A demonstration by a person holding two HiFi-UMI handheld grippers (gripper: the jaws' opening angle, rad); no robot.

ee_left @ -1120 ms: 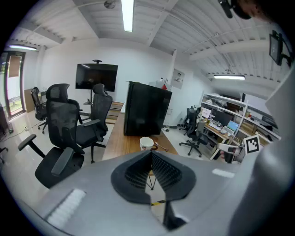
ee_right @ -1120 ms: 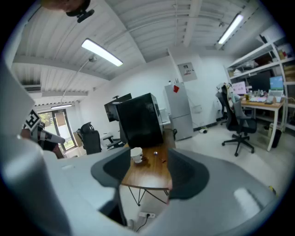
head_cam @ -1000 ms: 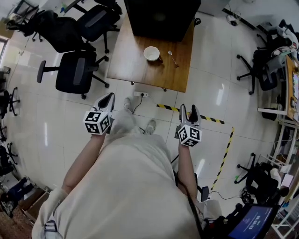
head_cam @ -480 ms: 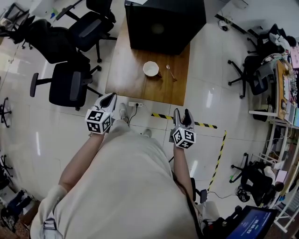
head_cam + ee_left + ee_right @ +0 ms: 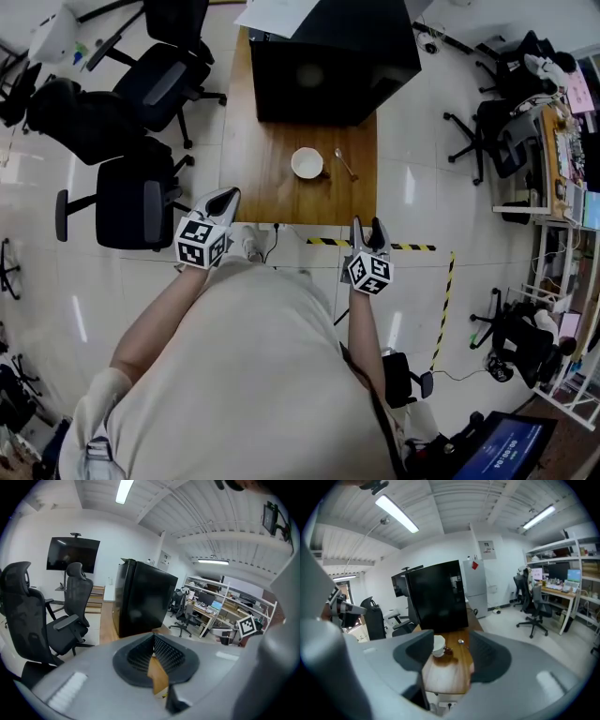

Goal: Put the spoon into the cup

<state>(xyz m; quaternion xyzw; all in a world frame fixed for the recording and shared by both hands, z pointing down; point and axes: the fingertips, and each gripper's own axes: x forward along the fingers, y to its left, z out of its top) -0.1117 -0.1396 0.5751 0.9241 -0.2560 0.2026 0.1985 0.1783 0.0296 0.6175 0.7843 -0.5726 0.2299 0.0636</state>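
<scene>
Right gripper (image 5: 367,227): jaws wide apart, just narrowed slightly, nothing between them. Left gripper (image 5: 225,195): tips together, empty. Straight ahead on the table (image 5: 272,192), the spoon (image 5: 346,164) lies lengthwise just right of the cup (image 5: 307,162), nearer the right gripper.

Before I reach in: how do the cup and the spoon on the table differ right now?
The cup is white and round and stands upright, mouth up; the spoon is thin and metallic and lies flat. The cup is much bulkier than the slim spoon. In the head view the cup sits to the left and the spoon to its right, apart from it. Both rest on the wooden table, in front of the black box.
</scene>
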